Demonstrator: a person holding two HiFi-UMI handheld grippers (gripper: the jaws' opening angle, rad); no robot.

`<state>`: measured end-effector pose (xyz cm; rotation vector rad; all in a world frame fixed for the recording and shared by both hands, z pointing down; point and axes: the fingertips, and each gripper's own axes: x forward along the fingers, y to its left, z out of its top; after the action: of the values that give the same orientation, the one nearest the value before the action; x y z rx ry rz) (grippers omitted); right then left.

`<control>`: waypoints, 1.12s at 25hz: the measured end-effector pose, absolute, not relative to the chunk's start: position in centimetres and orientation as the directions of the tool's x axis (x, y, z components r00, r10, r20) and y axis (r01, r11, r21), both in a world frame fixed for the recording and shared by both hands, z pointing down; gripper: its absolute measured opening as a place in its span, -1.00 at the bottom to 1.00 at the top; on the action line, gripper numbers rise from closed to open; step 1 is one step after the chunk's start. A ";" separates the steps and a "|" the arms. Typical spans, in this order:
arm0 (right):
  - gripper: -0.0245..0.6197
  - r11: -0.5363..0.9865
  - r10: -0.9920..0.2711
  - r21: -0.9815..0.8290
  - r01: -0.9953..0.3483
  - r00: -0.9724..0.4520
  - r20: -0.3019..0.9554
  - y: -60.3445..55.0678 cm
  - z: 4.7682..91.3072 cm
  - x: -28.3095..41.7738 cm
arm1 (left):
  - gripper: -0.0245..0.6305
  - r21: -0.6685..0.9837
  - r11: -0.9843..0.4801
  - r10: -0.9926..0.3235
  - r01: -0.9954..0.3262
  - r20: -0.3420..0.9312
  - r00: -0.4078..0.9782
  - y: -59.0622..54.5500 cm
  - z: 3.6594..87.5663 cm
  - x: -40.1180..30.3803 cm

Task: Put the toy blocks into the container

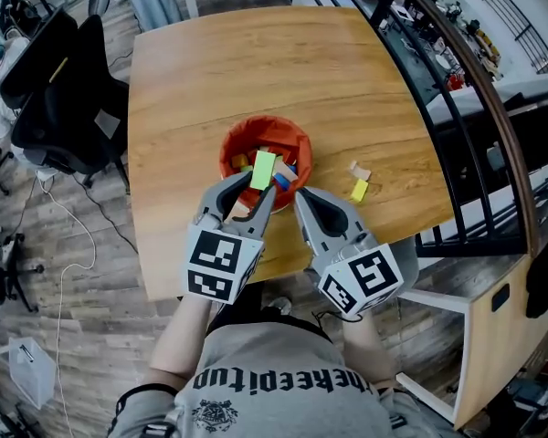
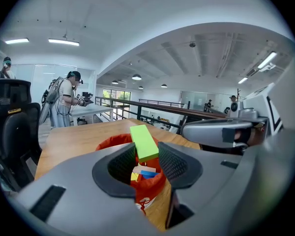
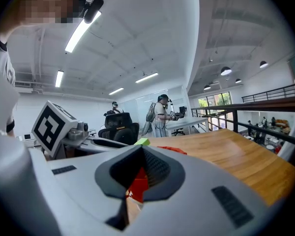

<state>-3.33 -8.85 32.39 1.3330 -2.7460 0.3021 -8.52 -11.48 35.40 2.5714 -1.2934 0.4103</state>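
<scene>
Head view puts the wooden counter (image 1: 256, 62) in front of you, with its near edge running just under both grippers. Bare wood runs from the container to the far edge and out to the left edge. A dark railing (image 1: 457, 89) curves close along the right edge, and a black office chair (image 1: 64, 99) stands on the floor off the far left corner.

The red container (image 1: 256, 126) sits on the near half of the counter, about midway between left and right. It holds a heap of coloured blocks (image 1: 283, 167); your left gripper view shows yellow, blue and pale ones (image 2: 145, 173) inside its red wall (image 2: 115, 140).

Your left gripper (image 1: 253, 190) reaches over the container's near rim. Its fingers (image 2: 172, 161) pinch a green block (image 2: 143, 142), which is tilted above the opening, over the heap (image 1: 263, 169).

Your right gripper (image 1: 301, 199) hangs just right of the left one, near the container's near right rim. Its fingers (image 3: 155, 168) are pressed together on nothing, and the red container (image 3: 139, 181) shows just beyond them.

Two more blocks lie on the counter right of the container, close to the near right edge: a yellow block (image 1: 359, 190) and a tan block (image 1: 360, 170) just beyond it.
</scene>
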 end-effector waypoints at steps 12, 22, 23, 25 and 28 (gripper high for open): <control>-0.89 0.622 -0.753 -0.154 -0.768 -0.640 0.155 -10.7 32.6 -4.1 | -0.46 0.067 -0.569 -0.745 -0.819 0.380 0.549 -13.3 36.1 -9.2; -0.89 0.630 -0.744 -0.162 -0.760 -0.650 0.156 -11.7 32.7 -4.1 | -0.45 0.046 -0.564 -0.749 -0.825 0.392 0.534 -14.2 36.4 -9.2; -0.89 0.630 -0.743 -0.163 -0.759 -0.651 0.157 -11.7 32.8 -4.1 | -0.45 0.041 -0.564 -0.750 -0.825 0.393 0.532 -14.3 36.5 -9.2; -0.89 0.631 -0.742 -0.166 -0.758 -0.652 0.157 -11.8 33.0 -4.1 | -0.44 0.029 -0.565 -0.750 -0.825 0.399 0.528 -14.4 36.7 -9.3; -0.89 0.631 -0.741 -0.171 -0.757 -0.653 0.156 -12.0 33.2 -4.1 | -0.45 0.007 -0.558 -0.761 -0.830 0.395 0.515 -14.6 36.7 -9.5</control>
<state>-4.08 -11.96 33.15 1.2750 -2.7730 0.3408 -9.47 -14.58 36.72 2.5601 -1.3608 0.5216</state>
